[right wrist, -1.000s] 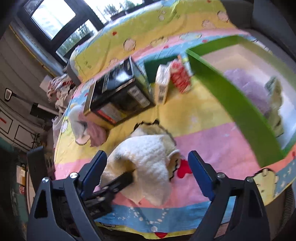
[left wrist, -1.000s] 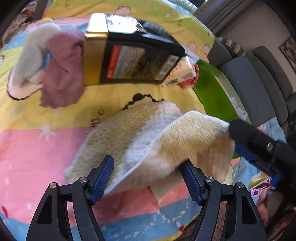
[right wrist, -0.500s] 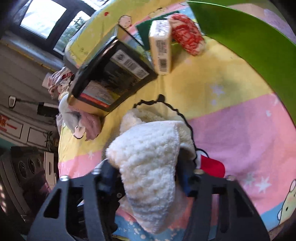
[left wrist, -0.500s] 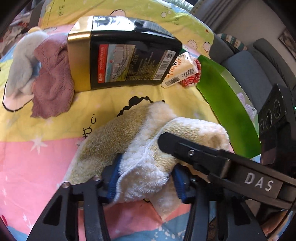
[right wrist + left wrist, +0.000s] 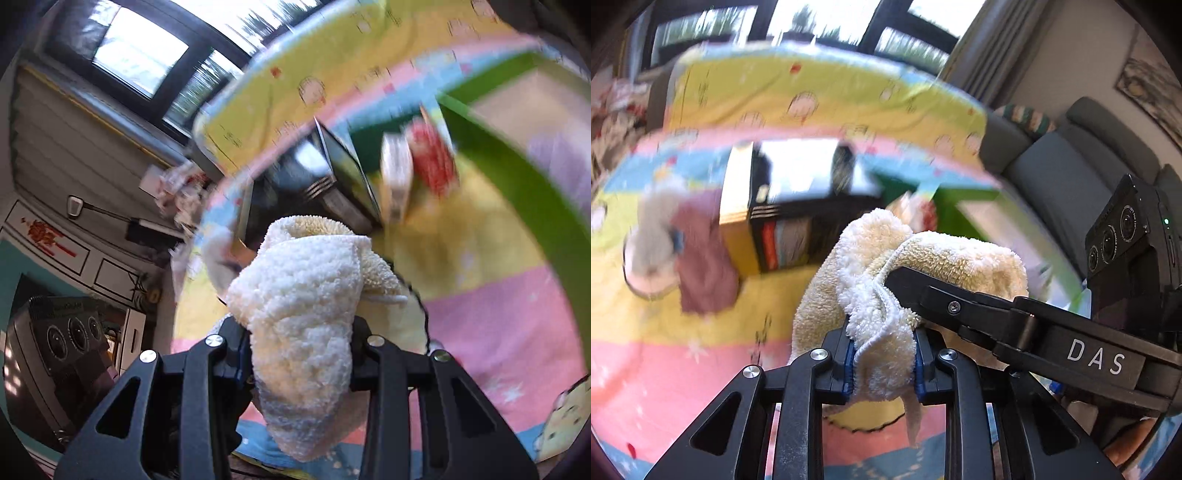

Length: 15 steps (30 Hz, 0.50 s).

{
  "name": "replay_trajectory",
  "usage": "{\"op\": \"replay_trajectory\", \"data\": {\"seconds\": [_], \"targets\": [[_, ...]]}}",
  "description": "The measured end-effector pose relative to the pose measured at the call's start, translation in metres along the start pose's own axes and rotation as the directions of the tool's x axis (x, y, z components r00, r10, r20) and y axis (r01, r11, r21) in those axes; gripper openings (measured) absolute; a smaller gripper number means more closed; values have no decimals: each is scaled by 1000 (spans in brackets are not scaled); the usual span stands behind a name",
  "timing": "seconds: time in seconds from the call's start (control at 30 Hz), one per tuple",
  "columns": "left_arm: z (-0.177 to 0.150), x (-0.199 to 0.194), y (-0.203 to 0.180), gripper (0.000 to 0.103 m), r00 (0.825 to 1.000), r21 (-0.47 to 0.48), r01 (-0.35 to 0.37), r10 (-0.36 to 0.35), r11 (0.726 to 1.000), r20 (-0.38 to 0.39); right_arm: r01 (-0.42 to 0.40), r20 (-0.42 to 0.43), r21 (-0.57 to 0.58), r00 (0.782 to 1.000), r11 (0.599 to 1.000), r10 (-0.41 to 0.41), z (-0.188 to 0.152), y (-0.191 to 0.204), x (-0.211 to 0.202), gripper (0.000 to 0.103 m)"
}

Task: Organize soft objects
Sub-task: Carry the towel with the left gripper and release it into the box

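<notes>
While both my grippers pinch the cream towel (image 5: 882, 343), it hangs lifted above the striped cloth (image 5: 665, 369) near its front edge. The left gripper (image 5: 884, 363) has just been closing and clamps one fold; the right gripper (image 5: 301, 354) has just closed on another. Beyond lie the black box (image 5: 798, 206) and green bin (image 5: 517, 199).

Daylight from windows (image 5: 827, 26) at far edge of bed, panes blown out white. Glare on black box (image 5: 809, 177) top. Heavy motion blur over bedspread (image 5: 820, 96) and background, both views. Near towel (image 5: 303, 306) sharp, sunlit. Fisheye bending, dark vignette at corners. Room left of bed dimmer.
</notes>
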<state>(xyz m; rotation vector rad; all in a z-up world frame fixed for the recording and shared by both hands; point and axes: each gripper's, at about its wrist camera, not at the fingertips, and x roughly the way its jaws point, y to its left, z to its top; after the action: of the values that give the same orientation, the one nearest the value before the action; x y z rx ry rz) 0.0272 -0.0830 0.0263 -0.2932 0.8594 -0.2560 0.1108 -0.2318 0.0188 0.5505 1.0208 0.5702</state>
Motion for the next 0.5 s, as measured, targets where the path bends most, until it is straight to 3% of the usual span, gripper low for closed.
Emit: {"op": "replay_trajectory", "data": {"seconds": [0.27,0.5], "targets": [[36,-14,-64,24,993,113,52,-64,992,98,34,174,-65,984,997,-22,31,9,-69,37],[52,16,-121,24,989,218,101,-122,971,84,101,284,-4,954,995,-96,51,-24,-107,38]]}}
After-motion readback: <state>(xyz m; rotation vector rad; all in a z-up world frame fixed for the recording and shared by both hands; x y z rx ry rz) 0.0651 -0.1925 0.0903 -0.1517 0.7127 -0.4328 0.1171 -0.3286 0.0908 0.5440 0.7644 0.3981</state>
